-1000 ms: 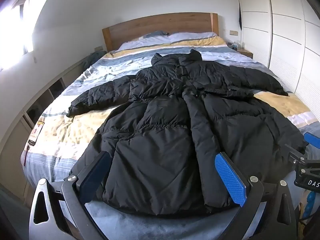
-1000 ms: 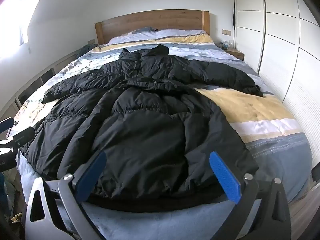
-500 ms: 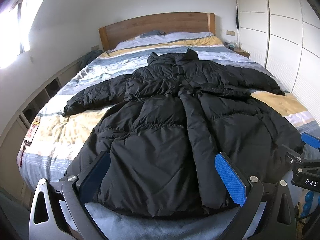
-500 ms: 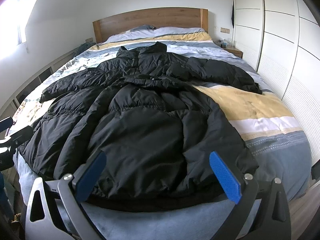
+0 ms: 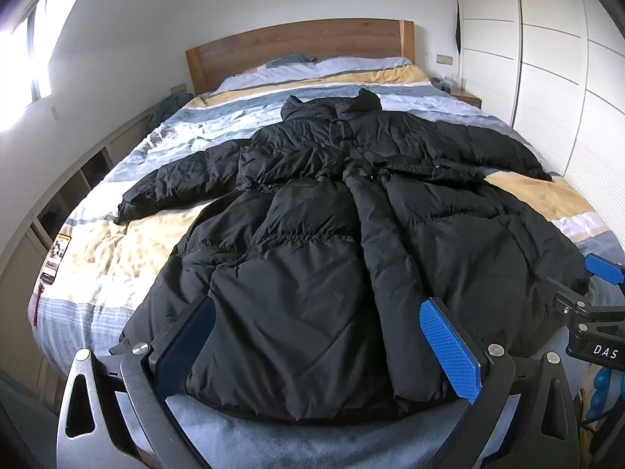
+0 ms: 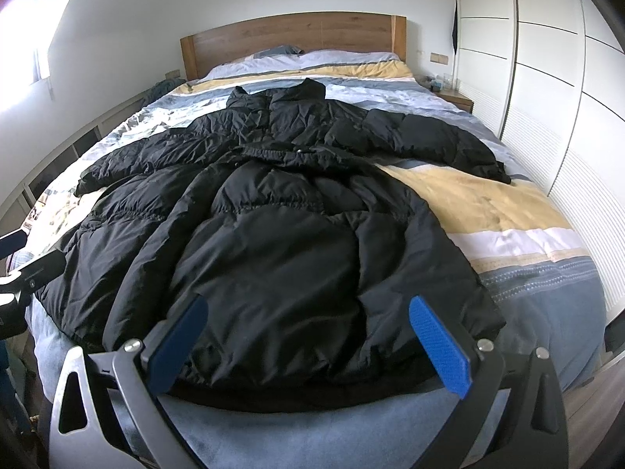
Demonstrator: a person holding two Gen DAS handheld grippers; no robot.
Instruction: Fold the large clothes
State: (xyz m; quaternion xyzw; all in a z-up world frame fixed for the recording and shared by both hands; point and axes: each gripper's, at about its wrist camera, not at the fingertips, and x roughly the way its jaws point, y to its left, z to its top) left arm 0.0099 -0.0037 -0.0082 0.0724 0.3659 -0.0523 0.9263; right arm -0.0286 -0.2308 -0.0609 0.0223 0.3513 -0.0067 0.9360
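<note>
Two grippers, mine, hang wide open and empty over the foot of the bed (image 5: 97, 273). The left gripper (image 5: 316, 348) frames the left half of the coat's (image 5: 312, 242) hem, the right gripper (image 6: 308, 340) the right half. The coat lies face up, sleeves spread, collar toward the headboard (image 5: 297, 47). Puffy, soft and likely slippery; I judge cuffs or hem corners the surest hold.

My left gripper (image 5: 318, 346) hangs wide open above the hem of the black coat (image 5: 351, 226), spread flat across the bed (image 5: 117, 242), sleeves out.
</note>
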